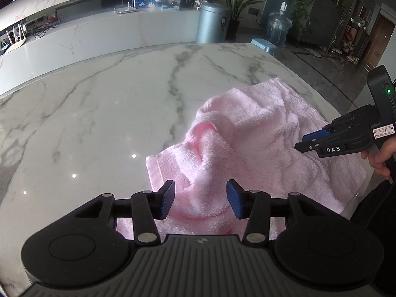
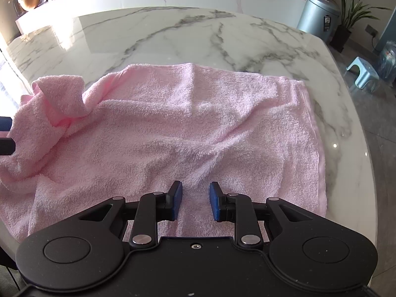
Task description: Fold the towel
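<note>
Left wrist view: your left hand-held gripper (image 1: 200, 199) is hovering with jaws apart over the rumpled pink towel (image 1: 247, 133), gripping nothing. Right wrist view: your right hand-held gripper (image 2: 195, 200) is standing narrowly parted above the towel's near edge on the marble desk (image 2: 173, 32).

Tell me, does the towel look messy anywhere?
Yes. The towel lies rumpled on the table, and its left corner is flopped over in a bunch, so it isn't flat for folding.
</note>
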Demonstrator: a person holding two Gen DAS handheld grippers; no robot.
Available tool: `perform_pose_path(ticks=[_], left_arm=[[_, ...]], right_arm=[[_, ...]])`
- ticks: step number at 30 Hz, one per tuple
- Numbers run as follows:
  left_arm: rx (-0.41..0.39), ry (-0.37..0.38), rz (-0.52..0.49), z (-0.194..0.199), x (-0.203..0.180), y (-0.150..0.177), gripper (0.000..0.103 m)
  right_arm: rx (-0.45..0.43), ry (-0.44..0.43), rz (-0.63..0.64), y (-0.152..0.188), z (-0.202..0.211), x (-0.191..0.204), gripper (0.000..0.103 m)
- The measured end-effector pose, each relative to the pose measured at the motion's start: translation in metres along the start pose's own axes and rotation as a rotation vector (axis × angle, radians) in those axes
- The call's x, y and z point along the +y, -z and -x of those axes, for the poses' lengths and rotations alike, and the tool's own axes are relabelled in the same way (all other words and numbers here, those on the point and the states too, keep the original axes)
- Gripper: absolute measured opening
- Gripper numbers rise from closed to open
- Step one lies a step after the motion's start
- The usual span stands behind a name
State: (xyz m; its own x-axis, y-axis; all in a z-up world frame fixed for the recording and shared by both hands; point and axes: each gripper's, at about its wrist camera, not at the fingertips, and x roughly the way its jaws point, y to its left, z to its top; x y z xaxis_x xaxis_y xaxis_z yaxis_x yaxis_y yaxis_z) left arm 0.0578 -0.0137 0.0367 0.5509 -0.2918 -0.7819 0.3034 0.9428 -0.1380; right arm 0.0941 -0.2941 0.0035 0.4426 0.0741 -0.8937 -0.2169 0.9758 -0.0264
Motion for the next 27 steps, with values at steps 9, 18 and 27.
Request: perform_pose_path(ticks=[9,18,27], left_arm=[[0.030,-0.099,-0.063,-0.016,0.024,-0.019,0.029],[0.056,-0.073,-0.115,-0.051,0.016,-0.022,0.027],[0.081,-0.090,-0.114,-0.069,0.015,-0.016,0.013]], right_arm=[[0.006,0.002,0.011,0.000,0.000,0.001,0.024],[0.009,-0.004,0.011,0.000,-0.001,0.000,0.026],[0.008,-0.008,0.012,0.000,-0.001,-0.001,0.026]])
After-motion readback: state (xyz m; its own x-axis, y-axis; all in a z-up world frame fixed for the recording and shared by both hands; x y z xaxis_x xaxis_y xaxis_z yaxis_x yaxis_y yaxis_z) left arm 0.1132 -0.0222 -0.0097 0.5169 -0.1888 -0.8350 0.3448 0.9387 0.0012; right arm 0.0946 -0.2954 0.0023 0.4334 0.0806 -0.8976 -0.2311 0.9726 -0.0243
